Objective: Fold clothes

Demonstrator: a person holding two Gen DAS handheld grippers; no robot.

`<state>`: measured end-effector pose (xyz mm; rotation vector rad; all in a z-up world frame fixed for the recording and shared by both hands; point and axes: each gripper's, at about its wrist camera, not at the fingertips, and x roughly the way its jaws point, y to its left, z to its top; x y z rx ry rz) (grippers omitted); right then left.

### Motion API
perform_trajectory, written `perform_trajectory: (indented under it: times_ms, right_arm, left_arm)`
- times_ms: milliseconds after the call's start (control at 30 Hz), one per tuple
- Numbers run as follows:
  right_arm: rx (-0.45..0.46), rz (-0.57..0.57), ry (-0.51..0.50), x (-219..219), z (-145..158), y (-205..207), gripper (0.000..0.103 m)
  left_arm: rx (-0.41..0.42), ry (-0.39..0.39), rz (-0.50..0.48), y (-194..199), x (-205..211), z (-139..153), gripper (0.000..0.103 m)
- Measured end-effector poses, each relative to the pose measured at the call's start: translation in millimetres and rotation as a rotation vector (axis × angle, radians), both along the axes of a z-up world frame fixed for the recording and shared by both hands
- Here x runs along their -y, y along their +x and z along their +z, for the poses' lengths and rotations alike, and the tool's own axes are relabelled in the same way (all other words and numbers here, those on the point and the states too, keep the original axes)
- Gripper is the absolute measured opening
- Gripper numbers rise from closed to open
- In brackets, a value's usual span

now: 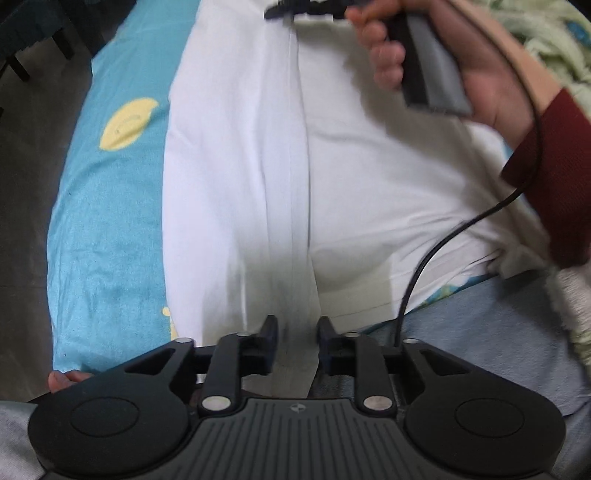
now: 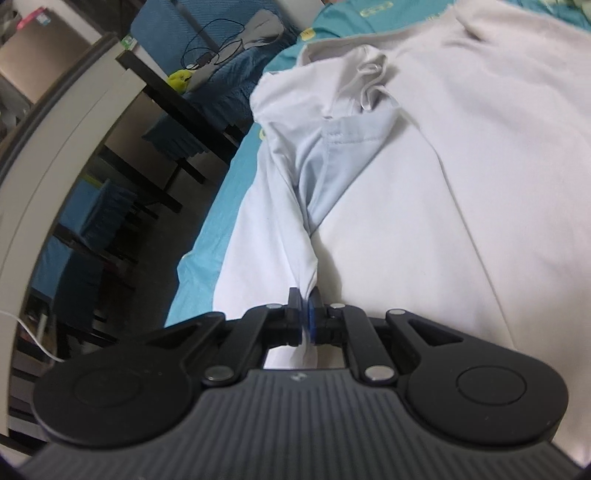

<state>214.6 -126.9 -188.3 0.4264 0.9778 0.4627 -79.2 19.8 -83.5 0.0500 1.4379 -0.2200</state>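
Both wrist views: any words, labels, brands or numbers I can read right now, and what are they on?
No readable text in either view.
Small round emblem on the left gripper body: a logo, no letters.
Same emblem on the right gripper body: blurred.
Yellow print on the teal sheet: too blurred to read.
White shirt: no print or tag showing.

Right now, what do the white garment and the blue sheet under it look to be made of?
The white garment looks like thin, matte woven or knit cotton: soft creases, a stitched hem, bunching where the right gripper pinches it. The blue sheet looks like a soft, slightly fuzzy printed cotton-type fabric, matte with a fine texture; the exact fibre can't be told.
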Motion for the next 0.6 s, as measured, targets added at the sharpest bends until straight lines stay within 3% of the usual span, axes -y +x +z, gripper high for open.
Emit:
perform_trajectory:
  times_ms: [67, 100, 133, 233, 267, 433, 600]
  right_arm:
    - [0.008, 0.004, -0.028, -0.5, 8.5, -6.1, 0.01]
    - [0.013, 0.009, -0.04, -0.7, 13.4, -10.1, 0.011]
    - [0.024, 0.019, -0.056, -0.5, 19.7, -15.6, 0.018]
    - [0.08, 0.051, -0.107, 0.8, 42.9, -35.0, 0.059]
    - [0.11, 0.062, -0.134, 1.1, 52.8, -41.0, 0.063]
    - [0.236, 0.033, -0.226, 19.5, 103.5, -70.5, 0.063]
    - [0.338, -0.044, -0.281, 61.1, 147.4, -110.6, 0.063]
  left_arm:
    - [0.062, -0.023, -0.005, -5.9, -0.5, 16.4, 0.056]
    - [0.095, -0.043, -0.005, -7.0, -1.9, 24.9, 0.059]
    - [0.126, -0.072, -0.003, -5.7, -4.7, 33.1, 0.062]
    - [0.225, -0.156, 0.023, -0.9, -13.9, 56.6, 0.073]
    - [0.265, -0.174, 0.037, 2.0, -17.2, 64.0, 0.077]
    - [0.481, -0.182, 0.072, 26.9, -28.1, 100.3, 0.082]
    - [0.695, -0.198, 0.047, 36.7, -15.8, 132.5, 0.091]
